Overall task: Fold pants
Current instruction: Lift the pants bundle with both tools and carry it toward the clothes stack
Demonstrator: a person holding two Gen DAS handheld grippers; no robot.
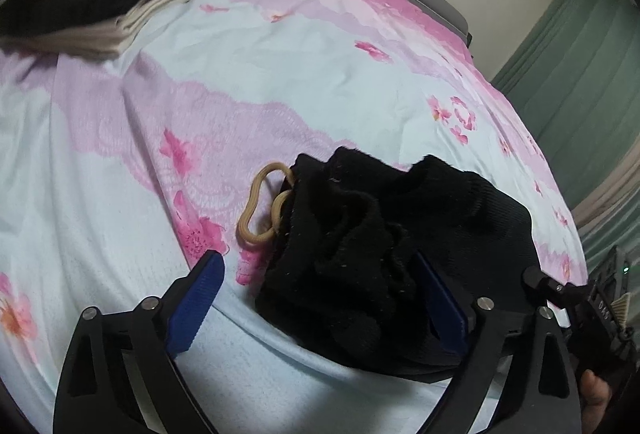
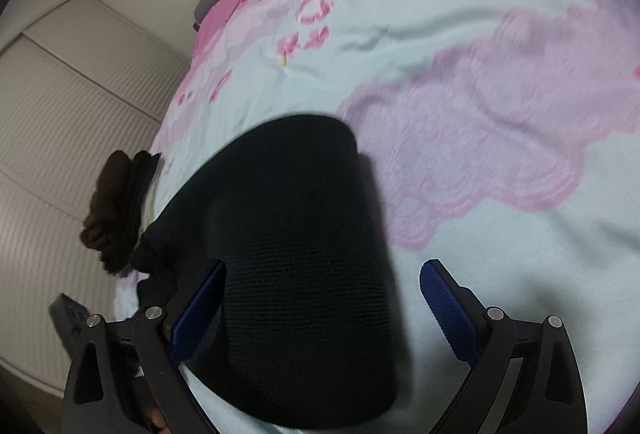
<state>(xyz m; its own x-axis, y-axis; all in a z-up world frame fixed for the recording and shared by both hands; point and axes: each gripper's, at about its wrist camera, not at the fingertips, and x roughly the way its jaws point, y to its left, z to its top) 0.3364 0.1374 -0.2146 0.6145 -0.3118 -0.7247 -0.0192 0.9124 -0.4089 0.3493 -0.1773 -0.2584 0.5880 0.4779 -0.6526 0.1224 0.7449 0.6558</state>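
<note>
Matt black ribbed-knit pants (image 2: 296,254) — cloth

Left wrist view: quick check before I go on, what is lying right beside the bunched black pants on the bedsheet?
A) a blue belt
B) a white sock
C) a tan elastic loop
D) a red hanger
C: a tan elastic loop lies on the floral bedsheet against the left edge of the black pants, ahead of the open left gripper.
</note>
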